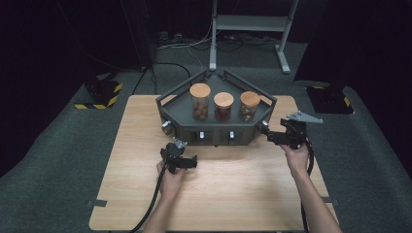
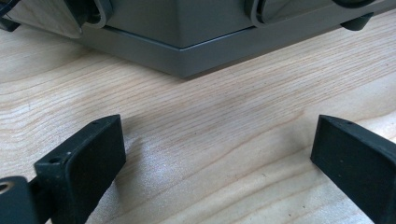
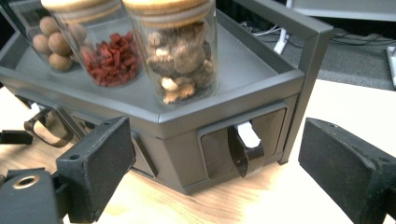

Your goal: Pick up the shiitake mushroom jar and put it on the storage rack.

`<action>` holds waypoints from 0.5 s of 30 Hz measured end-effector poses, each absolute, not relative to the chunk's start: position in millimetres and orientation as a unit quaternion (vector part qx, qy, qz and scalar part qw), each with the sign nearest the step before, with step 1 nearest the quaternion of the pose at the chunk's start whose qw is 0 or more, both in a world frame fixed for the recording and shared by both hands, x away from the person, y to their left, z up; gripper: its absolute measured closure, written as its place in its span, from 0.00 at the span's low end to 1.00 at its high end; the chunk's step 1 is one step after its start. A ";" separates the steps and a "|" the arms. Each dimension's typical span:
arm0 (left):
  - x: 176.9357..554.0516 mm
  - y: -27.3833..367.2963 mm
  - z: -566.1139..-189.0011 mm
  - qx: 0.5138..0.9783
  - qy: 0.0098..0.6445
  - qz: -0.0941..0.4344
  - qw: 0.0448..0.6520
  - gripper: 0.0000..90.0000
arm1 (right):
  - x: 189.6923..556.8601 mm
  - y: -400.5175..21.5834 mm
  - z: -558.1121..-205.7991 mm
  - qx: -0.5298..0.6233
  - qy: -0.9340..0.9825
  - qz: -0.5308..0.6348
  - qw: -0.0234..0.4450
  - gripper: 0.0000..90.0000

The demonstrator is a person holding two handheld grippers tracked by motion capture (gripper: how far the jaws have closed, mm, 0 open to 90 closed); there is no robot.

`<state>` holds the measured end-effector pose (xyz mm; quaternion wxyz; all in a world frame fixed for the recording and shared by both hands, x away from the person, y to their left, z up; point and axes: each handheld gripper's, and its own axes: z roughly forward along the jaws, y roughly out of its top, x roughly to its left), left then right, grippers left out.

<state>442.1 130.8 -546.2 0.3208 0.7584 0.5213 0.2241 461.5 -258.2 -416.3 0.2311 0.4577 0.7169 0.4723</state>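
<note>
A dark grey angled cabinet [image 1: 216, 133] stands at the back of the wooden table [image 1: 228, 189]. On its top tray stand three glass jars with wooden lids: round brown nuts [image 1: 199, 101], red dried fruit [image 1: 223, 106] and pale brown chunks [image 1: 249, 105]. My right gripper [image 1: 270, 136] is at the cabinet's right face. In the right gripper view my right gripper [image 3: 215, 144] is open, and its jaws flank a drawer with a dark loop handle [image 3: 245, 151] without touching it. My left gripper [image 1: 187, 158] hangs open just above the table in front of the cabinet; nothing lies between the jaws of the left gripper [image 2: 219, 135].
The cabinet's base edge [image 2: 187, 60] lies just ahead of the left gripper. Two more drawers with white tags [image 1: 201, 136] face the front, and a knob [image 1: 166, 127] sticks out at the left corner. A metal frame [image 1: 252, 29] and cables lie on the floor behind.
</note>
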 end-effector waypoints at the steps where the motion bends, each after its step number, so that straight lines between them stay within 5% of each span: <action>1: 442.1 130.8 -546.2 0.758 0.521 0.224 0.321 0.03 | 461.8 -257.5 -417.5 0.457 0.722 0.465 0.232 0.11; 15: 442.1 130.8 -546.2 0.759 0.521 0.224 0.321 0.03 | 457.0 -263.7 -427.9 0.460 0.729 0.442 0.247 0.11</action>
